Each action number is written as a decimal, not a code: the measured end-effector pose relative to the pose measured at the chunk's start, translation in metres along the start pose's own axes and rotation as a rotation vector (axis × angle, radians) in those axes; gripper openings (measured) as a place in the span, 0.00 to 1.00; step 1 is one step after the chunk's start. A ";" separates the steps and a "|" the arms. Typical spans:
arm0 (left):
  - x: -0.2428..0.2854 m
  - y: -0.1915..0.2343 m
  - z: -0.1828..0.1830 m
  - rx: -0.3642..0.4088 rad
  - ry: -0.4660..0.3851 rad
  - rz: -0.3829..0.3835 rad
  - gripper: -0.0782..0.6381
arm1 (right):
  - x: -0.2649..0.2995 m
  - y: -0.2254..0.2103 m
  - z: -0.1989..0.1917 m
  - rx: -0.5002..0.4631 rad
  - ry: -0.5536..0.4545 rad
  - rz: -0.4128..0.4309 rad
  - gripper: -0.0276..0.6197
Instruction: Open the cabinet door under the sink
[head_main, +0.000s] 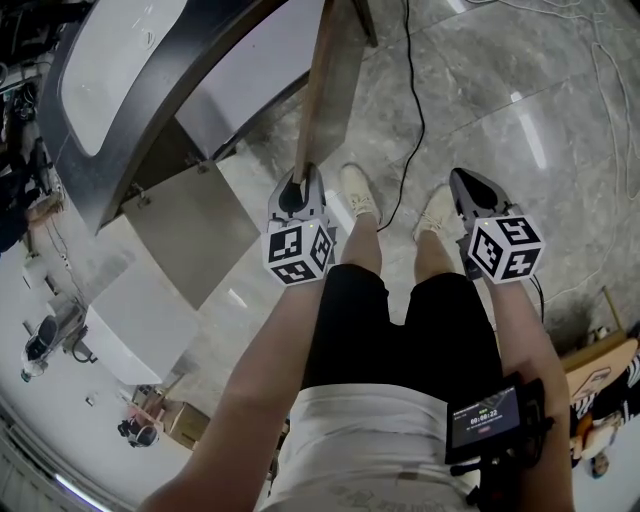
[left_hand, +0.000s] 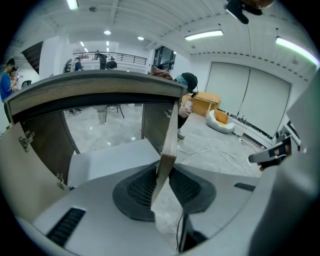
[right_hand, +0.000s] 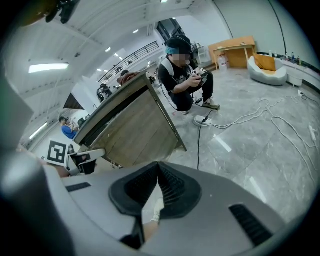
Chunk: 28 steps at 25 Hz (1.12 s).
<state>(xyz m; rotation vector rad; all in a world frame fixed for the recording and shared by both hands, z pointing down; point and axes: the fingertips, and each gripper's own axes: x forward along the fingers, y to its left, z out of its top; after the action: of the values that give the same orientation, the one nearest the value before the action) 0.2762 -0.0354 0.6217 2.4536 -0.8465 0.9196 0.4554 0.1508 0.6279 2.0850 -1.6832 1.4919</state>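
As the fingers (left_hand: 137, 187) of the left gripper (left_hand: 161, 177) pinch the edge of the cabinet door (left_hand: 171, 135), which stands swung wide, opening seems nearly done; next comes a clean release; the right gripper (right_hand: 156, 180) is closed, empty.

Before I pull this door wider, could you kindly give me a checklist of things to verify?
1. Left hand-held gripper has the cabinet door edge between its jaws, pads on it: ok.
2. Door swung open: ok.
3. Right hand-held gripper shut and empty: ok.
4. Black cable trailing beside the shoes, a likely trip risk: not ok.
5. Crouching person clear of the door's swing: cannot tell.
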 end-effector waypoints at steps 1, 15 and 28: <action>0.000 -0.006 -0.002 -0.001 0.006 0.001 0.23 | -0.002 -0.002 -0.001 0.001 0.000 0.000 0.07; 0.005 -0.090 -0.015 -0.021 0.054 -0.034 0.22 | -0.036 -0.042 -0.013 0.057 -0.027 -0.040 0.07; 0.021 -0.160 -0.017 -0.083 0.078 -0.065 0.25 | -0.055 -0.078 -0.013 0.087 -0.046 -0.053 0.07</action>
<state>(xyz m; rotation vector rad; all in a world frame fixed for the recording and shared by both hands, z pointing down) 0.3856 0.0841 0.6261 2.3443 -0.7587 0.9321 0.5126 0.2281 0.6333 2.2060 -1.5920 1.5398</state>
